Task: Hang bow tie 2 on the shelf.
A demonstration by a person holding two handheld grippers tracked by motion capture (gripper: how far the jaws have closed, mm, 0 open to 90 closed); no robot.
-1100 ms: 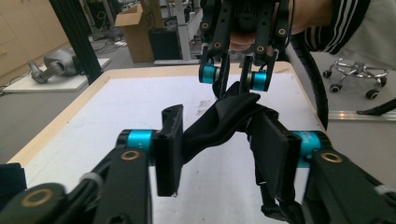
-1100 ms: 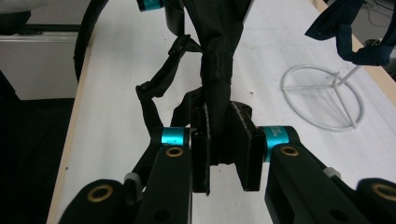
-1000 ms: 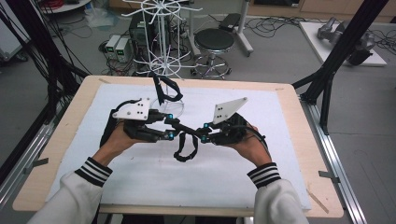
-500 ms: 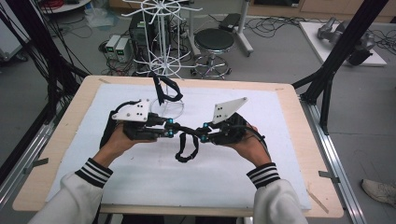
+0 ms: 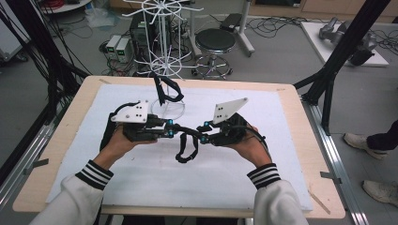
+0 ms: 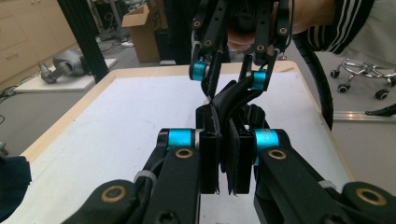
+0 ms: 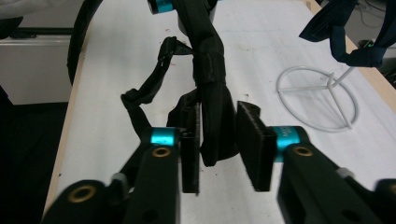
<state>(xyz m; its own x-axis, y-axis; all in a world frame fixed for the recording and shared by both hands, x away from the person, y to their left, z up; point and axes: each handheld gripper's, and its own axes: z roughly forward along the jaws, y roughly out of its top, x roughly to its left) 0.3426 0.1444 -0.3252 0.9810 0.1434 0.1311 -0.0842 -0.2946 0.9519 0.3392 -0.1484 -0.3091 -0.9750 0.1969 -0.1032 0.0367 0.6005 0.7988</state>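
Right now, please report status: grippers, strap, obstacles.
Left gripper shut on black strap. Right gripper just opening, strap between jaws. White wire stand behind, apart.

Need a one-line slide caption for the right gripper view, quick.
Right gripper, jaws just opening, straddles a black strap above the white mat, wire stand base beside.

High view: even overhead room light, white mat bright, shadows soft and faint. Slight bend toward frame edges, perhaps wide lens. Gripper views: nearest black arms blurred, soft at bottom edge; black strap dark, its texture hard to read. Background furniture out of focus. No harsh glare.
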